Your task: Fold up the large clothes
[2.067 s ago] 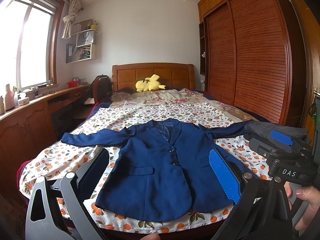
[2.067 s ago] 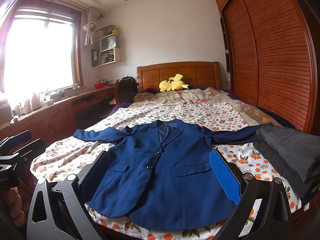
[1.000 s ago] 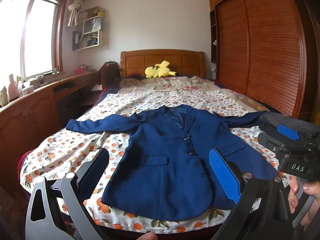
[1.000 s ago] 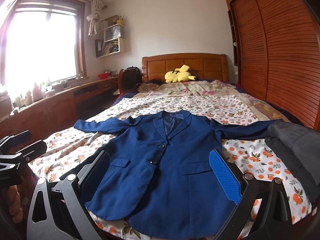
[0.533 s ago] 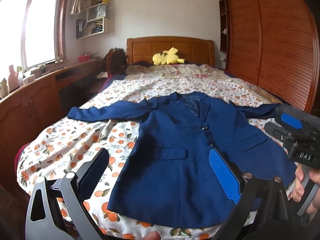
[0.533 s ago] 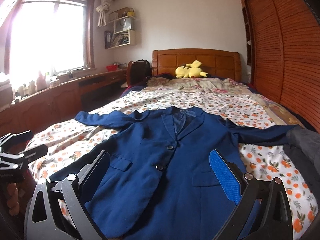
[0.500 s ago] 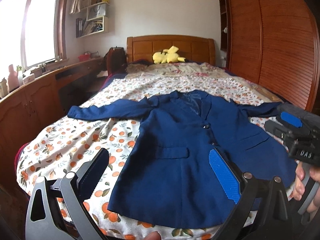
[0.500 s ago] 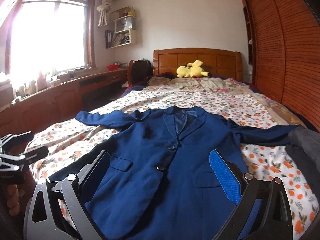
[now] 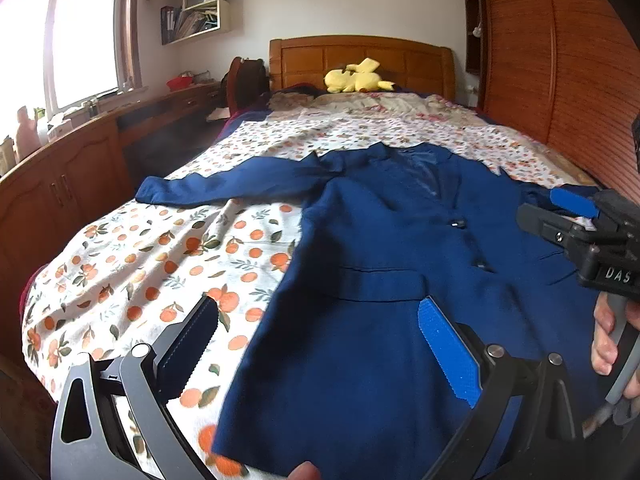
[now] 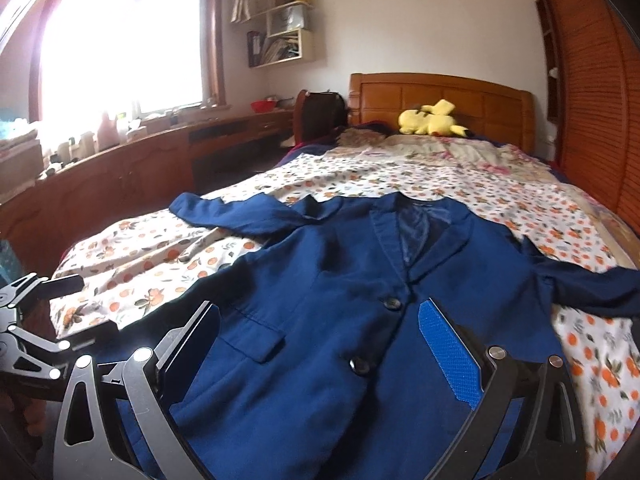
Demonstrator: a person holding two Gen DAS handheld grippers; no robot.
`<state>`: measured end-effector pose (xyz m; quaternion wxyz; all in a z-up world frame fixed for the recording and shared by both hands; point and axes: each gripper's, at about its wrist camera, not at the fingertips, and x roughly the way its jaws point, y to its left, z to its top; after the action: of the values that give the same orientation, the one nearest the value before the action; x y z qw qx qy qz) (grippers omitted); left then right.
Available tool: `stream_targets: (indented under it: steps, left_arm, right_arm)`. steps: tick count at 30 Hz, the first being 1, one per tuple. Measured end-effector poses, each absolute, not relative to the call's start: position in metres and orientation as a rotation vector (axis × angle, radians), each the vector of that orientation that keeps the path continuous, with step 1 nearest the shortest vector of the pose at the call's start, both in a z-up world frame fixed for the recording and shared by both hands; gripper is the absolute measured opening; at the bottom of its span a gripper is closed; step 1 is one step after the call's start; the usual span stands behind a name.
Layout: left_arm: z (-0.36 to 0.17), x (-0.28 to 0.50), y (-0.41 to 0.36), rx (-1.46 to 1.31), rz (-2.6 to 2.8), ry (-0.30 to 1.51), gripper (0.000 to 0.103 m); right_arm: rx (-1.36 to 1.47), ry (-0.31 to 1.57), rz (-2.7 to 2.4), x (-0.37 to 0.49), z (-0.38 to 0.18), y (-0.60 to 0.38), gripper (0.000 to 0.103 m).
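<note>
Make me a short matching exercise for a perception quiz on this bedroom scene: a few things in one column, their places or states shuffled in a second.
Things:
1. blue jacket
2. yellow plush toy
3. left hand-held gripper
4. red bowl

Places or states:
A. on the wooden counter under the window
B. open, over the jacket's hem
C. spread flat on the bed, front up, sleeves out
D. by the headboard

Pairs: 1-C, 2-D, 3-B, 4-A

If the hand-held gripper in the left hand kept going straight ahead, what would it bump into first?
Probably the navy blazer: its lower front lies between the open fingers of the left hand-held gripper. Exact depth is unclear.
</note>
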<state>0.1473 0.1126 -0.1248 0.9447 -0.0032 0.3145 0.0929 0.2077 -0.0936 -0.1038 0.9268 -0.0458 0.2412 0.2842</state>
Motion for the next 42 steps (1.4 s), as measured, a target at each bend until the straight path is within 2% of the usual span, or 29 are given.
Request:
stream_targets:
  steps: [11,17,27,36,42]
  left_arm:
    - [-0.138,0.211,0.174,-0.011,0.197,0.709,0.101]
    - [-0.143,0.257,0.219,-0.124,0.113,0.746,0.101]
    - [-0.158,0.331,0.275,-0.143,0.177,0.786,0.100]
    - [-0.182,0.400,0.343,-0.292,0.247,0.847,0.078]
    - [-0.200,0.432,0.387,-0.401,0.316,0.880,0.077]
  right_arm:
    - [-0.151,0.497,0.610,0.252,-0.124,-0.043,0.096]
    - [-0.142,0.560,0.622,0.268,-0.147,-0.040,0.096]
    - [-0.137,0.576,0.631,0.271,-0.155,-0.037,0.096]
    - [-0.146,0.587,0.621,0.274,-0.162,-0.033,0.096]
    - [-0.122,0.605,0.627,0.277,-0.166,-0.036,0.096]
